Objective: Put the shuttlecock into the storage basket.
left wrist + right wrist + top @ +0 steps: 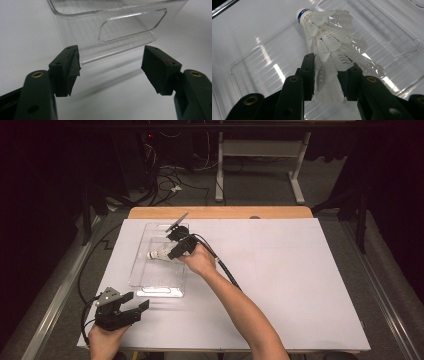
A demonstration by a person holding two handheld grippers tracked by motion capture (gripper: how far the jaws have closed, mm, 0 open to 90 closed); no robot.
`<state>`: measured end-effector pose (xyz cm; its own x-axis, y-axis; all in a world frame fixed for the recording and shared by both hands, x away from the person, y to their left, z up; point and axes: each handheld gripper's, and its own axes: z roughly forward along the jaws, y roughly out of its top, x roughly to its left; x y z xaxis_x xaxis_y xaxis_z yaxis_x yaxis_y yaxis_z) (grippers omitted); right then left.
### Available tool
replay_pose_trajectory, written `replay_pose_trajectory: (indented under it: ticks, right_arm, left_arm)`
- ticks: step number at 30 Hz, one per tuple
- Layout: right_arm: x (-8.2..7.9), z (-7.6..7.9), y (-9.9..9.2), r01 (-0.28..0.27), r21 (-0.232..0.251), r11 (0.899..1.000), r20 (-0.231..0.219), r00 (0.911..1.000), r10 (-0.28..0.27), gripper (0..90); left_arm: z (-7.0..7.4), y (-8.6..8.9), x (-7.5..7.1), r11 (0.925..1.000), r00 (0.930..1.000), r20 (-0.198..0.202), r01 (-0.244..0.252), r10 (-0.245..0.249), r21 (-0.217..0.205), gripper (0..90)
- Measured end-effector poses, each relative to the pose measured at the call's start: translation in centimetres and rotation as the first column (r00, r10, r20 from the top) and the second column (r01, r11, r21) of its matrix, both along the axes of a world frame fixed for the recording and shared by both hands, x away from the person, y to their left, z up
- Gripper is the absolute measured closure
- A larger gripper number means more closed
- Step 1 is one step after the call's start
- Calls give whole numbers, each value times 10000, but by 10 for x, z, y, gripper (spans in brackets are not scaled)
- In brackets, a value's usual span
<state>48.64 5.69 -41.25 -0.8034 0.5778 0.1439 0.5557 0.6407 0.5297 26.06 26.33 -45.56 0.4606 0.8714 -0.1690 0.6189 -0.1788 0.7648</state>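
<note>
While a white sheet covers my tabletop (280,285) in a dark room, with cables on the floor beyond, my right hand-held gripper (176,251) reaches into the clear tray (150,287), clamped on the shuttlecock (329,47) skirt. My left hand-held gripper (131,306) rests near the tray's end, jaws wide and empty.

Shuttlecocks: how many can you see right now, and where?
1. The shuttlecock is over the clear tray, its feather skirt between the jaws of the right gripper, cork end pointing away. More could go unnoticed against the see-through plastic, but none shows.
</note>
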Motion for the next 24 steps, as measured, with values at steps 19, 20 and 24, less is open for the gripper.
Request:
replay_pose_trajectory:
  ticks: [19, 20, 24]
  right_arm:
    - [-6, 19, -17, 143, 203, 9997, 205, 9997, -147, 664]
    - [-7, 20, -18, 171, 224, 9996, 209, 9996, -176, 665]
    - [-8, 24, -23, 249, 407, 9989, 164, 9995, -256, 664]
  left_arm:
    - [0, 0, 0, 10000, 10000, -7, 2, -2, 15, 318]
    - [0, 0, 0, 10000, 10000, -9, -1, 1, 20, 319]
    - [0, 0, 0, 10000, 10000, -8, 15, -15, 41, 318]
